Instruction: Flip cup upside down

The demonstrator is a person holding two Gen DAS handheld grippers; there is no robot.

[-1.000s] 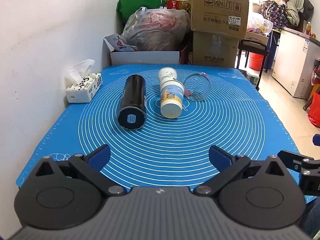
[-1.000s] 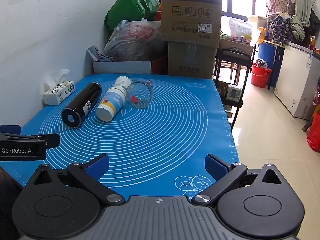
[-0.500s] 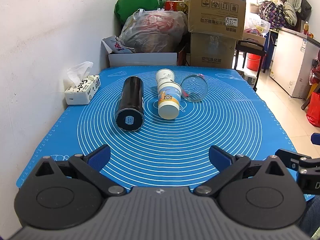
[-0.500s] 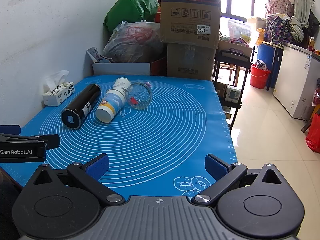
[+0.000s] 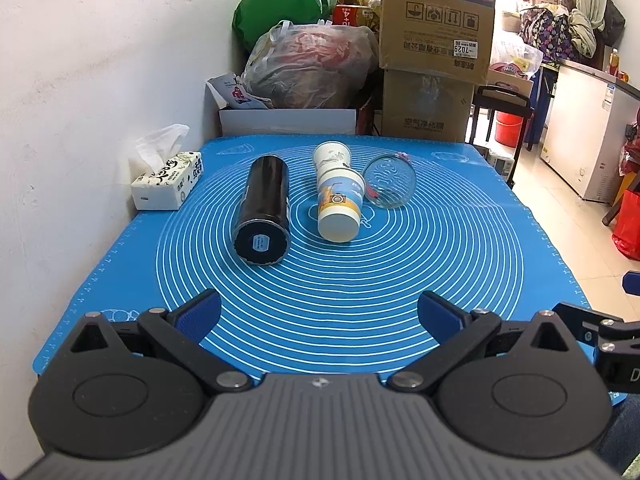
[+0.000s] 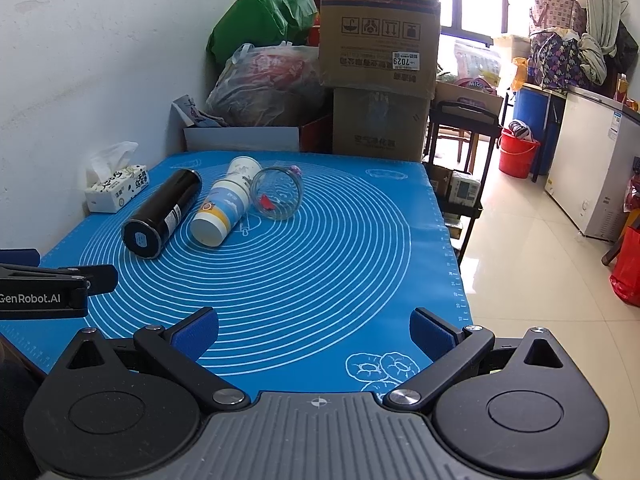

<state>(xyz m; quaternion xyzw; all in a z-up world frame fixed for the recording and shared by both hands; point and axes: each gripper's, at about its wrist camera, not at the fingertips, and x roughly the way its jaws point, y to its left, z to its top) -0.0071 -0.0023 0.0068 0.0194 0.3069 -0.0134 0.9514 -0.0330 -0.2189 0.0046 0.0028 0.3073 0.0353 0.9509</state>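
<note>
Three cups lie on their sides on a blue mat [image 5: 360, 280] at the far middle: a black tumbler [image 5: 264, 208], a stack of paper cups [image 5: 338, 204] with bases toward me, and a clear glass cup [image 5: 390, 180] on the right. They also show in the right wrist view: the tumbler [image 6: 162, 214], the paper cups [image 6: 224, 212], the glass [image 6: 278, 194]. My left gripper [image 5: 318, 316] is open and empty over the mat's near edge. My right gripper [image 6: 314, 332] is open and empty at the near right of the mat.
A tissue box [image 5: 168, 180] stands at the mat's left edge by the white wall. Cardboard boxes [image 5: 432, 52] and full bags [image 5: 312, 68] pile up behind the table. The table's right edge drops to a tiled floor [image 6: 540, 280].
Both grippers have drawn back and risen slightly, so the cups look a little farther off. The cups have not moved. Both grippers stay open.
</note>
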